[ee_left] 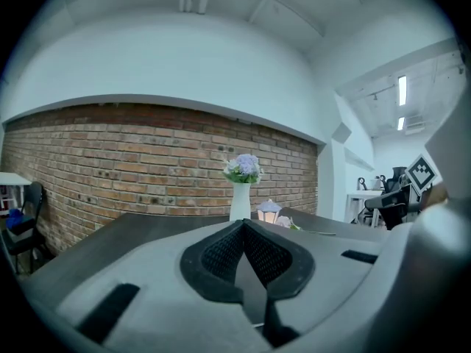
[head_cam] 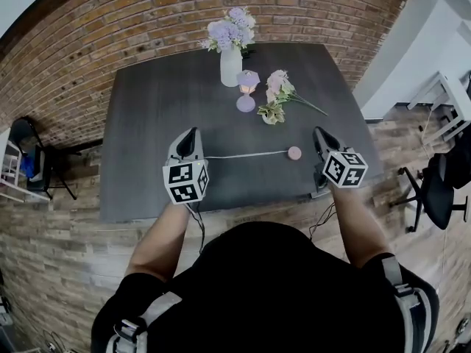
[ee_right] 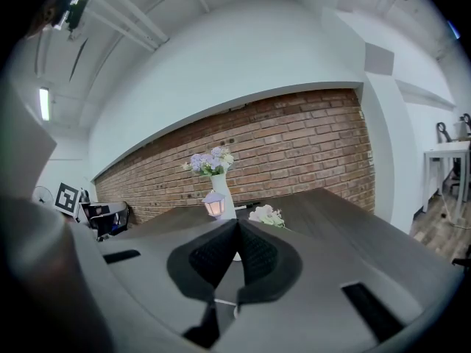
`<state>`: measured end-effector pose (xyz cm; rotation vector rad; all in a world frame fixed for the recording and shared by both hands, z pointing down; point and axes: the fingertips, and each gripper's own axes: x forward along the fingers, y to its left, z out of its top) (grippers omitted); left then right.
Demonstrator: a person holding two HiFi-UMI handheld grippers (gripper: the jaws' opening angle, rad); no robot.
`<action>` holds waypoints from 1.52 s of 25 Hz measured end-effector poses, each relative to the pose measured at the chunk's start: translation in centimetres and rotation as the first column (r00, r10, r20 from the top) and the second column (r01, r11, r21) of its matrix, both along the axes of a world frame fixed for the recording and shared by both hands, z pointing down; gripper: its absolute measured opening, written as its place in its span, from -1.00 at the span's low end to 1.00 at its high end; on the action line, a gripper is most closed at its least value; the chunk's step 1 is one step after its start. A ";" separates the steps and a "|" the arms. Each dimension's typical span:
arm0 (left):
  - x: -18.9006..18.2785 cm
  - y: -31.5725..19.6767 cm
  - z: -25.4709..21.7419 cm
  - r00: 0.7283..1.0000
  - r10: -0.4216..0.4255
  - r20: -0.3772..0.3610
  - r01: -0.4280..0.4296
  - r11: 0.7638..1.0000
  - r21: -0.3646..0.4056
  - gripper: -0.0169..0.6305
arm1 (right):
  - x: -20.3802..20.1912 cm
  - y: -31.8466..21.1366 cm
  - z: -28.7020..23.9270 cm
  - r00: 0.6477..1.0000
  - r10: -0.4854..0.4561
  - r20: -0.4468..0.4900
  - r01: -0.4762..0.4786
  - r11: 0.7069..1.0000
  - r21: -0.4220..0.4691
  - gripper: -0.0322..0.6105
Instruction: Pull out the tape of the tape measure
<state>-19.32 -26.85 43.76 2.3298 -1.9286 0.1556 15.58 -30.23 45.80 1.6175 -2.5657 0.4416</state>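
Left tongs (head_cam: 193, 133) closed, tips pressed together with nothing between them, held over the table's near side, left of the vase (head_cam: 230, 65). Right tongs (head_cam: 319, 132) closed and empty too, near side, right of the vase. Black-and-white square markers on the cube (head_cam: 185, 182) of the left tongs and on the cube (head_cam: 344, 168) of the right.

Pink round tape measure (head_cam: 294, 153) flat on the table, nearer than the vase and to its right, apart from both tongs. Thin white tape (head_cam: 246, 155) drawn out leftward across the front of the vase, ending beside the left tongs; touching or not, unclear.

Vase white and upright, holding pale purple flowers (head_cam: 230, 29). Just right of it a small glowing lantern (head_cam: 247, 83); further right, a loose pink flower sprig (head_cam: 280, 94) lying flat.

Dark grey table (head_cam: 147, 123). Red brick wall (head_cam: 110, 20) behind the vase, wood-plank floor (head_cam: 59, 256) all around. Black chair (head_cam: 33, 157) far left of the vase, office chair (head_cam: 434, 190) far right.
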 end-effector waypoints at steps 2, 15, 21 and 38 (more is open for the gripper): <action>-0.1 0.0 0.0 1.000 -0.001 0.007 0.001 1.000 0.002 -0.92 | 0.1 0.0 -0.1 1.000 0.000 -0.003 0.000 1.000 0.001 -0.91; -0.5 0.3 0.5 1.000 -0.015 0.014 0.016 1.000 -0.014 -0.92 | 0.8 0.5 0.5 1.000 0.004 -0.011 -0.005 1.000 -0.014 -0.91; -0.1 0.4 0.8 1.000 -0.012 0.013 0.013 1.000 -0.019 -0.92 | 1.3 0.8 0.6 1.000 0.009 -0.019 -0.010 1.000 -0.014 -0.91; 0.3 0.8 1.6 1.000 -0.012 0.014 0.012 0.999 -0.043 -0.92 | 1.3 0.9 1.6 1.000 0.001 -0.020 -0.001 1.000 -0.031 -0.91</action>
